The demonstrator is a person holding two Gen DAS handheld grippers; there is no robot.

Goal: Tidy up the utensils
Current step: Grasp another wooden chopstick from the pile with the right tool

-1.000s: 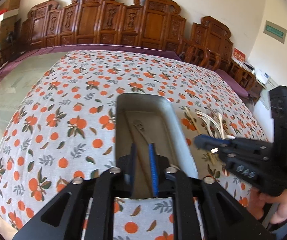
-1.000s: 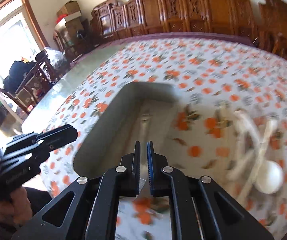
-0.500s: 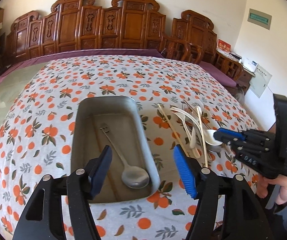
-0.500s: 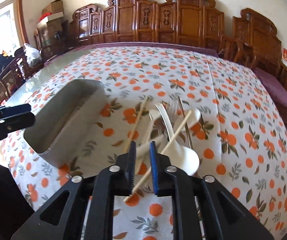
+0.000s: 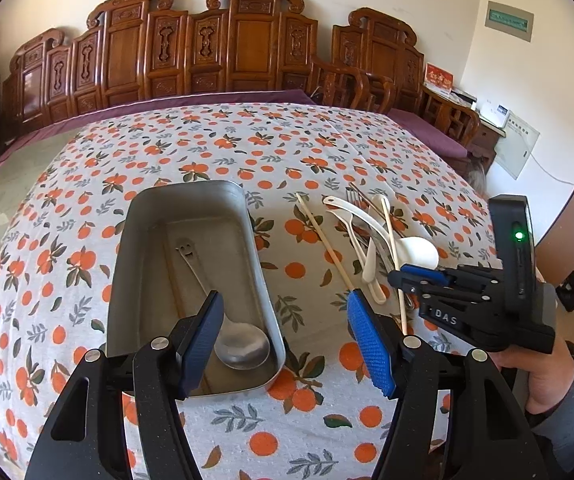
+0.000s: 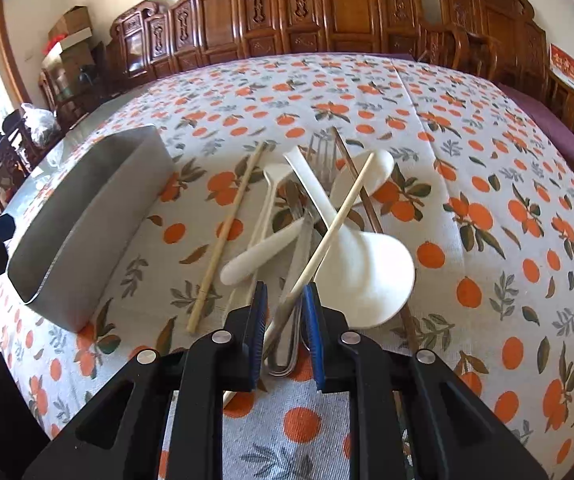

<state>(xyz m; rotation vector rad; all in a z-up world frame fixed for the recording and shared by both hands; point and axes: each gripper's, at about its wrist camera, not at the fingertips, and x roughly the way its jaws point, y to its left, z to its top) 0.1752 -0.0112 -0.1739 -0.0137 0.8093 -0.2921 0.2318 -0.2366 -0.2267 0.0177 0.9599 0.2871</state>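
Note:
A metal tray (image 5: 256,264) lies on the orange-patterned cloth, with a metal spoon (image 5: 243,346) flat inside it. My left gripper (image 5: 283,312) hovers open and wide above the tray's near end, holding nothing. To the tray's right lies a loose pile: a big white spoon (image 6: 367,268), a smaller white spoon (image 6: 263,248), forks (image 6: 323,152) and wooden chopsticks (image 6: 339,220). My right gripper (image 6: 286,292) is low over the pile's near end, jaws a little apart. One chopstick and some metal handles run between the jaws, and the pads do not press on them.
Carved wooden chairs (image 5: 247,48) line the table's far side. A separate chopstick (image 6: 227,232) lies between the tray (image 6: 99,216) and the pile. A person's hand (image 5: 543,380) holds the right gripper (image 5: 397,274) at the table's right edge. Bare cloth lies beyond the pile.
The left gripper opened wide, left the metal spoon in the tray and drew back. The right gripper swung from the tray to the utensil pile, sank, and parted its jaws slightly.

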